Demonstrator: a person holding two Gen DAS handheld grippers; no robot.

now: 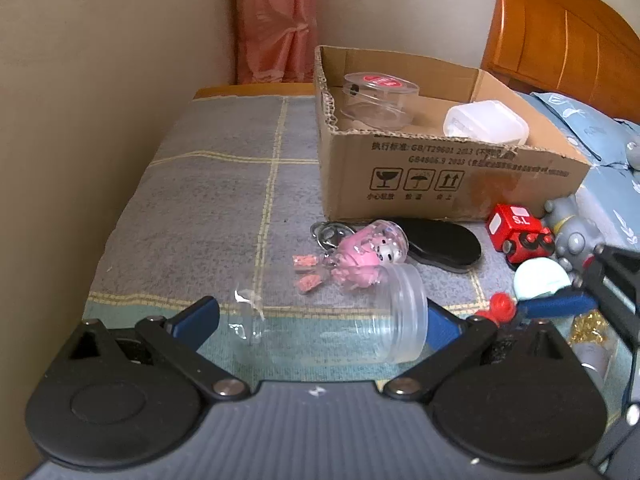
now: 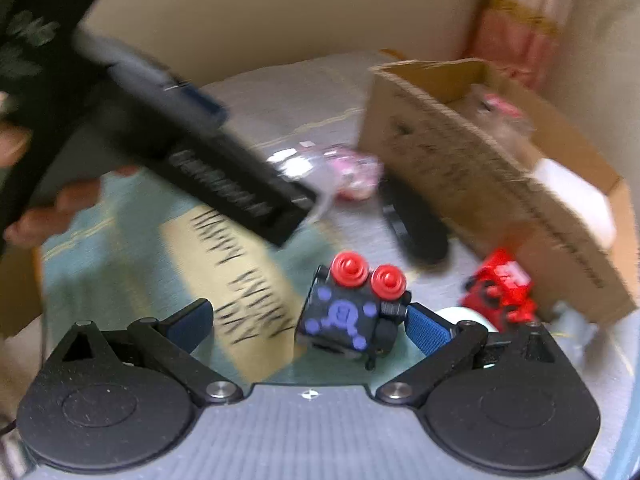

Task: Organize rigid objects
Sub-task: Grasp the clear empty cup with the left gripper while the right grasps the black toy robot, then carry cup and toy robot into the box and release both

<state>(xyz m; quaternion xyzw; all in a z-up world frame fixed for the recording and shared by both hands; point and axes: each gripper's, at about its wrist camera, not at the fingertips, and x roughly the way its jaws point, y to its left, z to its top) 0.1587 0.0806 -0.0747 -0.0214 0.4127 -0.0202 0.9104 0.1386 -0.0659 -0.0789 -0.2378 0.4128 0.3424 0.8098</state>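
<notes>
Left wrist view: the left gripper (image 1: 320,316) is spread wide, a clear plastic jar (image 1: 348,320) lying on its side between its fingers on the checked cloth (image 1: 224,184). Beyond stands a cardboard box (image 1: 420,176).

Right wrist view, blurred: the right gripper (image 2: 308,322), jaws released, flanks a black cube toy (image 2: 344,320) with red knobs.

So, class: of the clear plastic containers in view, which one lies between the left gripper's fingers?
The empty clear jar lying on its side on the blanket, between the open left gripper. The other container, with a red label, sits inside the cardboard box.
</notes>
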